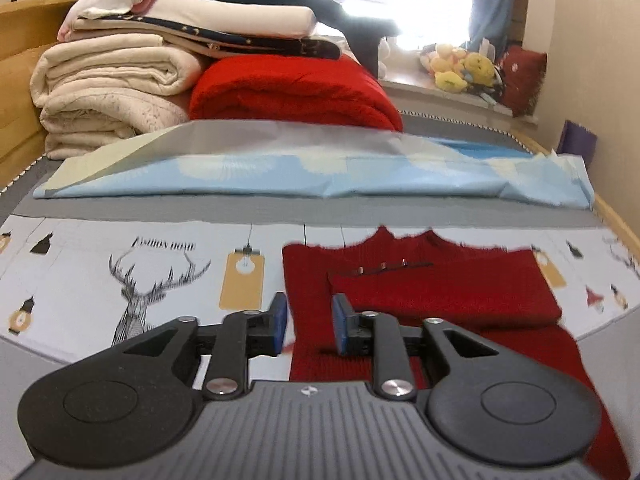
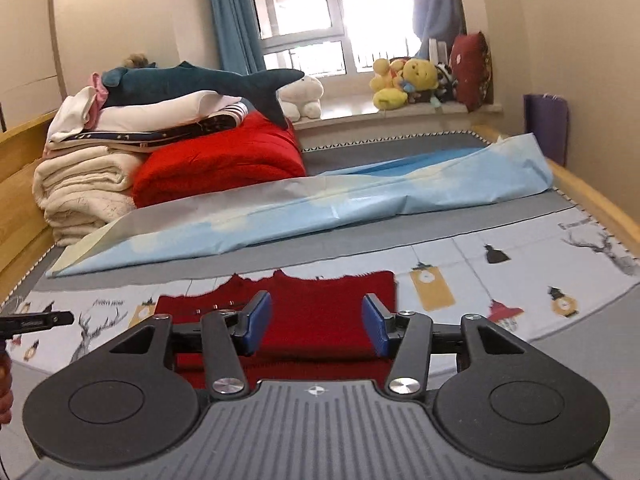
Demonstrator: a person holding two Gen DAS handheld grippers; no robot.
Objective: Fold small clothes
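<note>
**Red sweater folded on the bed**

Bed (image 2: 520, 256) under printed sheet; red sweater (image 1: 420, 292) lying flat, near centre; left hand-held gripper (image 1: 308, 322) parted over its left edge, gripping nothing; right hand-held gripper (image 2: 316, 324) wider apart, empty.

The right gripper (image 2: 316, 322) hangs with jaws apart and nothing between them above the red knit garment (image 2: 304, 312), apparently folded, lying on the printed sheet (image 2: 520, 264).
</note>
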